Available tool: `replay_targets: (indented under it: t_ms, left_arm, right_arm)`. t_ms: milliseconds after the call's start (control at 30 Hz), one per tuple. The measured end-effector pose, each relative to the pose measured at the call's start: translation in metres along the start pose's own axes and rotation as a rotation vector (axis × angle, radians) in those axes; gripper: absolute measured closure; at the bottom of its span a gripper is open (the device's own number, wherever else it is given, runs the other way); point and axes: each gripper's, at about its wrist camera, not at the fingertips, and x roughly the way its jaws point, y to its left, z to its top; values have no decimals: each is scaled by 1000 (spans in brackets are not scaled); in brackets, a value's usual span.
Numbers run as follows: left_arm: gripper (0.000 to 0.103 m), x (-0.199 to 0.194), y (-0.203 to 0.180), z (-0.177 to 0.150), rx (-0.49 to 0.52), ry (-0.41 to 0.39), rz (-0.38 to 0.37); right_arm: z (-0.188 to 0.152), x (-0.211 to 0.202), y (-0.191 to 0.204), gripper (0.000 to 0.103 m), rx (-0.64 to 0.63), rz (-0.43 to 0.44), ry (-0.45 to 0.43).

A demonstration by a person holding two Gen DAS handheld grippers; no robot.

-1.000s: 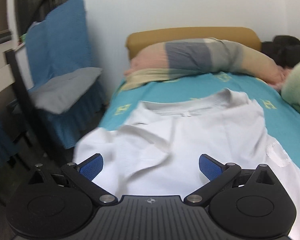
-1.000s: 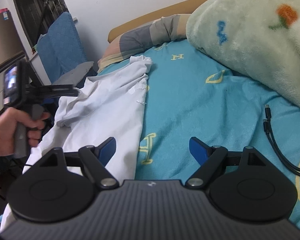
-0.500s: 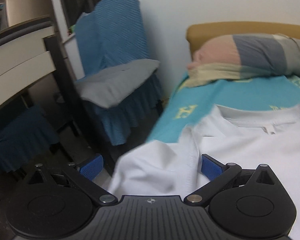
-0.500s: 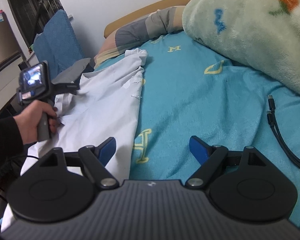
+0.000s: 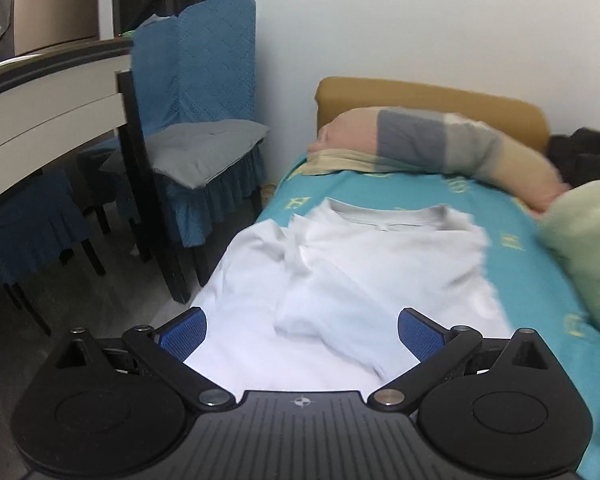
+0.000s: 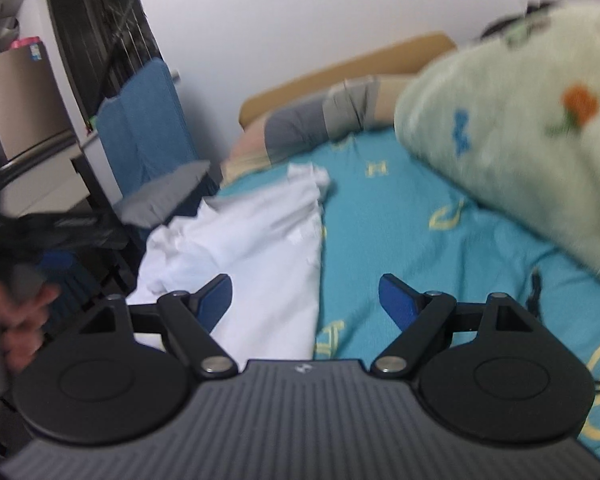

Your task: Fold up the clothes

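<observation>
A white T-shirt [image 5: 352,272] lies on the teal bed sheet [image 5: 512,224], collar toward the pillow, its left sleeve folded in over the body and its left edge at the bed's side. My left gripper [image 5: 302,330] hovers over the shirt's lower part, open, with nothing between its blue pads. In the right wrist view the same shirt [image 6: 260,240] runs along the bed's left edge. My right gripper [image 6: 306,300] stands open above the shirt's right hem and the bare teal sheet [image 6: 400,220], holding nothing. At far left a blurred hand [image 6: 16,320] grips the other tool's handle.
A striped pillow [image 5: 432,144] rests against the tan headboard [image 5: 420,96]. A pale green fleece blanket [image 6: 520,140] is heaped on the bed's right side. A blue-covered chair [image 5: 204,128] with a grey cushion and a dark table stand left of the bed. A black cable [image 6: 534,284] lies on the sheet.
The left gripper swung out toward the chair, then back over the shirt, farther back and higher. The shirt's left sleeve now lies folded inward. The right gripper rose a little.
</observation>
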Motion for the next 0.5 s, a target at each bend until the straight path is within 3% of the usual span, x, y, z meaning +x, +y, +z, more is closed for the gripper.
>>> replay_targets:
  t_ms: [200, 400, 500]
  left_arm:
    - [0, -98, 4, -33, -100, -11, -72]
    - [0, -156, -12, -72, 25, -37, -104]
    - [0, -168, -12, -80, 34, -51, -115]
  right_arm:
    - [11, -49, 20, 20, -55, 22, -47]
    - [8, -94, 49, 20, -111, 52, -61]
    - [6, -111, 60, 20, -117, 45, -67]
